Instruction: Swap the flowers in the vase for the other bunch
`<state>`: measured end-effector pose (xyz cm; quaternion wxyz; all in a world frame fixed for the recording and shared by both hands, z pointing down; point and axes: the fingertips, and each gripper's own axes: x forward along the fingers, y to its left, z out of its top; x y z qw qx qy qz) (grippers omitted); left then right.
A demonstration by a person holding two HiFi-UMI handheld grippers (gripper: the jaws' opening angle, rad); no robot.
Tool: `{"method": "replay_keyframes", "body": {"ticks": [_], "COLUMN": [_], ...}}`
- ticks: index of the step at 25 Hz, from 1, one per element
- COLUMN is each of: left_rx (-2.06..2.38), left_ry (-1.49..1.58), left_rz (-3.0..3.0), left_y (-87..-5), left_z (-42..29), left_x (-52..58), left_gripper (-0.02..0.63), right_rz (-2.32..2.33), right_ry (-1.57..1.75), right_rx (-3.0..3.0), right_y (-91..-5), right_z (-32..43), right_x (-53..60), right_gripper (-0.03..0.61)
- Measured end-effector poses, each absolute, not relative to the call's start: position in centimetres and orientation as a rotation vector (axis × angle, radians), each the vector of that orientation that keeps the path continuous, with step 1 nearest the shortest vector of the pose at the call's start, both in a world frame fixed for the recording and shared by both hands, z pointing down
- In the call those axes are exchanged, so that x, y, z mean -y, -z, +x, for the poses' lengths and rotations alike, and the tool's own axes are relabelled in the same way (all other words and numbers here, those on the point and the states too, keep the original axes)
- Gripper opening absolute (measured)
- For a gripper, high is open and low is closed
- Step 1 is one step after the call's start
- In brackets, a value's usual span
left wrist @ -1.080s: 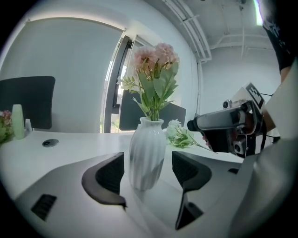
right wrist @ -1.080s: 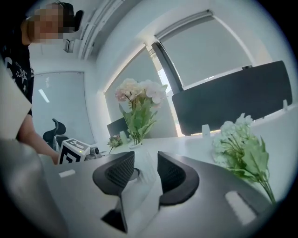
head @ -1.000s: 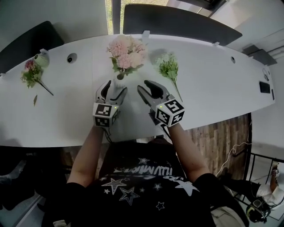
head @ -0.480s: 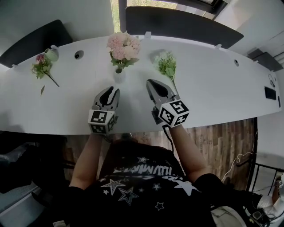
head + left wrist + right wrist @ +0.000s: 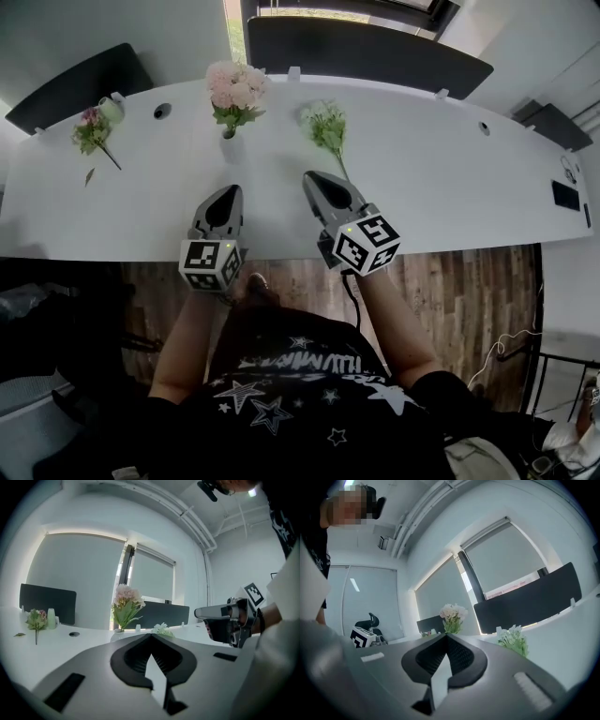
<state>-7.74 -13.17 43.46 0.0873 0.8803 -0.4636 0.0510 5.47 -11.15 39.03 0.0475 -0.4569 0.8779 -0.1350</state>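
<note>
A pink bunch [image 5: 232,87] stands in a small white vase [image 5: 231,148] at the table's far side, and also shows as the pink bunch [image 5: 125,598] [image 5: 453,613] in both gripper views. The other bunch [image 5: 325,126], white and green, lies flat to its right; this other bunch [image 5: 161,629] [image 5: 513,640] is seen past both sets of jaws. My left gripper [image 5: 227,191] [image 5: 151,637] hovers near the front edge, well short of the vase; its jaws have just been closing on nothing and now stand shut. My right gripper [image 5: 312,177] [image 5: 445,636] is shut and empty beside it.
A long white table [image 5: 450,178] carries a third small bunch [image 5: 91,132] and a pale green cup [image 5: 112,110] at its far left. A dark flat object [image 5: 560,195] lies at the right end. Dark chairs [image 5: 366,47] stand behind the table.
Both grippers have drawn back from the vase toward the table's near edge and risen. Their jaws, open a second ago, have closed with nothing in them, the right one first.
</note>
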Motion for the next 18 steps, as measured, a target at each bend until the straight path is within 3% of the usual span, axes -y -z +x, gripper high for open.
{"method": "replay_keyframes", "body": {"ticks": [18], "left_rx": [1.519], "left_ry": [-0.053], "left_rz": [2.572], "left_y": [-41.6], "left_z": [-4.2], "left_x": [-4.1], "left_gripper": [0.008], "right_rz": [-1.259], "right_ry": [0.396], "right_rx": [-2.751], "right_y": [-39.2], "right_z": [8.5], "right_x": [-4.6], "right_gripper": [0.002]}}
